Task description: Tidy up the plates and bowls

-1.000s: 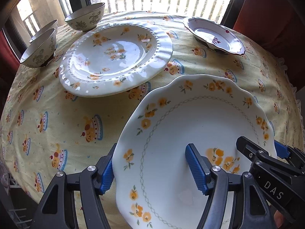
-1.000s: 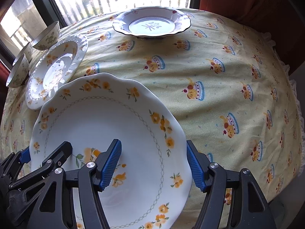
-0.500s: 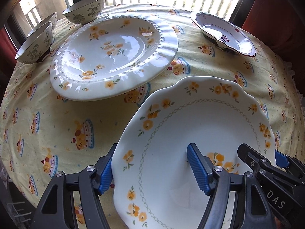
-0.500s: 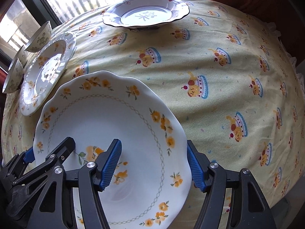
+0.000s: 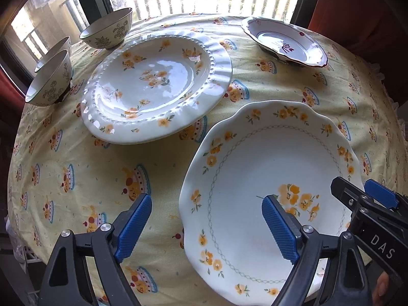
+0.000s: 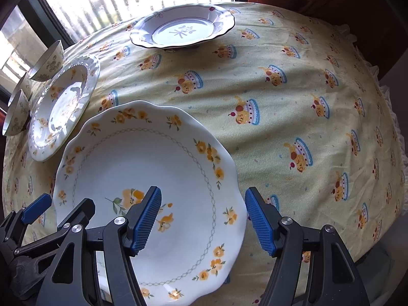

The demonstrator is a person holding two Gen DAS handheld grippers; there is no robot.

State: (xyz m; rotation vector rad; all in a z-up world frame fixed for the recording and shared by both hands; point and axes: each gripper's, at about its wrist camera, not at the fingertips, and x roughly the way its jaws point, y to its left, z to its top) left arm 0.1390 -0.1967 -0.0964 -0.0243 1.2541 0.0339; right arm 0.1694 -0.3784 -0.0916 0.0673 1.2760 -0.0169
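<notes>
A white scalloped plate with orange flowers (image 5: 267, 178) (image 6: 142, 168) lies near the table's front edge. My left gripper (image 5: 206, 227) straddles its left rim, jaws open, one finger inside the plate and one outside. My right gripper (image 6: 202, 220) straddles its right rim the same way, jaws open. A ribbed white flowered plate (image 5: 155, 86) (image 6: 61, 107) lies behind to the left. A dark-rimmed plate (image 5: 285, 42) (image 6: 182, 29) sits at the back. Three patterned bowls (image 5: 48, 81) (image 6: 48, 62) stand at the far left by the window.
The round table (image 6: 306, 102) carries a yellow cloth with cupcake prints. Its edge drops off at the right and front. A window with railings is behind the table. Red curtains hang at both sides.
Both grippers and the view drew back and shifted; the left gripper's outer finger now stands farther from the scalloped plate's rim. The right gripper's fingers have closed in slightly around the rim.
</notes>
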